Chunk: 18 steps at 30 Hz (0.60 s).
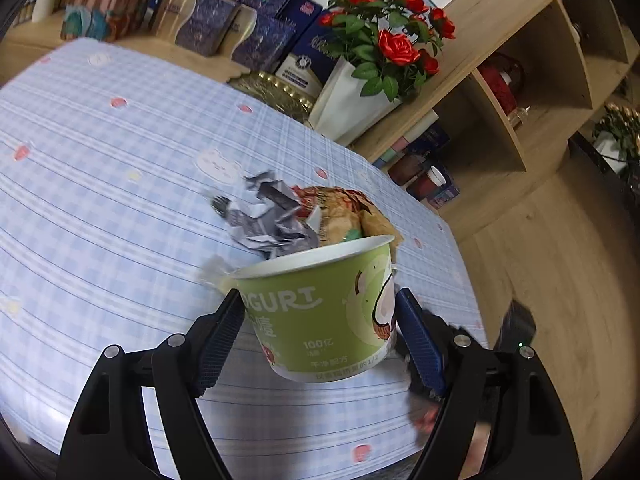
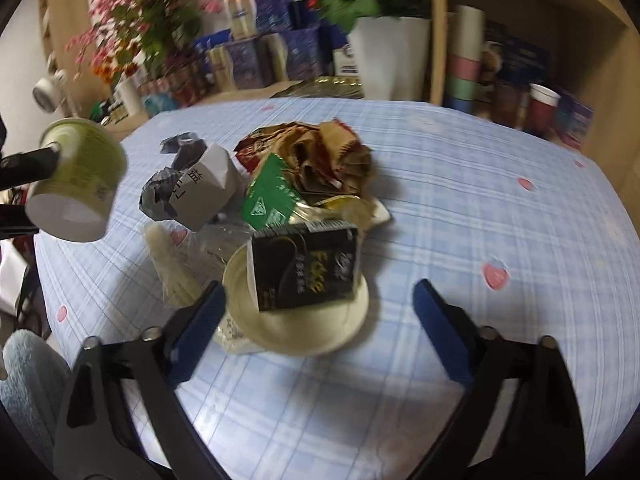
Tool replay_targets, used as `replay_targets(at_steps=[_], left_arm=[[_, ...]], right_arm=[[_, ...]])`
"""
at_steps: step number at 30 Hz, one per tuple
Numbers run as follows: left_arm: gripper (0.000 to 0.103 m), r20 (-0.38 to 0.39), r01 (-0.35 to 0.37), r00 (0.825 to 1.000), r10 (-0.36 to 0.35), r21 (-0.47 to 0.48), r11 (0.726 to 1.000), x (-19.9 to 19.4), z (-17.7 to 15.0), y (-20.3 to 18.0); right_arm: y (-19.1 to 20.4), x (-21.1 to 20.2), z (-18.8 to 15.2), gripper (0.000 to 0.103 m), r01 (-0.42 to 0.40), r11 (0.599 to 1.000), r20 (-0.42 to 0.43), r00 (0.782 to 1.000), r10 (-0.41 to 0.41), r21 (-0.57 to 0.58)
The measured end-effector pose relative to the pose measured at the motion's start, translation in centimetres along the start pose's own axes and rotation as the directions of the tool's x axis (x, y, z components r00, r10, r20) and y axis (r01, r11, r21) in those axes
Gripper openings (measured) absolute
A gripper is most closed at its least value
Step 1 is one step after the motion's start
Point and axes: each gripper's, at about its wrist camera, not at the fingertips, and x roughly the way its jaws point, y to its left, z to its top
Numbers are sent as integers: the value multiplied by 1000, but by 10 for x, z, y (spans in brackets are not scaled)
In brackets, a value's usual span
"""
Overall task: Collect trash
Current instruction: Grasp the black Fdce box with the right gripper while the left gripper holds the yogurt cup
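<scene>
A green yogurt cup hangs tilted above the table, and my left gripper is shut on it, one blue pad on each side. The right wrist view shows the same cup in the air at far left. My right gripper stands open low over the trash pile, its pads touching nothing. Between its fingers lies a black carton resting in a white paper bowl. Behind these lie a green packet, a crumpled brown wrapper and crumpled grey-and-white paper.
The pile lies on a blue-checked tablecloth. A white pot of red roses, stacked blue boxes and a gold tray line the far edge. A wooden shelf unit with cups stands to the right. Clear plastic wrap lies beside the bowl.
</scene>
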Motion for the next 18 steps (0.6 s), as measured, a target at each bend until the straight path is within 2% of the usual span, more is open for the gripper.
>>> replay_targets(at_steps=[7, 10, 13, 18], left_arm=[[75, 38, -17, 999, 14, 99, 995, -18, -9, 8], [75, 55, -24, 998, 17, 132, 991, -27, -14, 11], [75, 67, -22, 998, 12, 151, 988, -33, -18, 13], [75, 86, -40, 996, 24, 191, 981, -44, -27, 14]], right_arm=[[-6, 20, 16, 81, -82, 995, -18, 996, 83, 62], [-4, 27, 19, 71, -96, 992, -45, 994, 100, 81], [-1, 28, 18, 63, -83, 993, -63, 994, 88, 81], [-1, 14, 15, 61, -68, 993, -23, 997, 70, 93]])
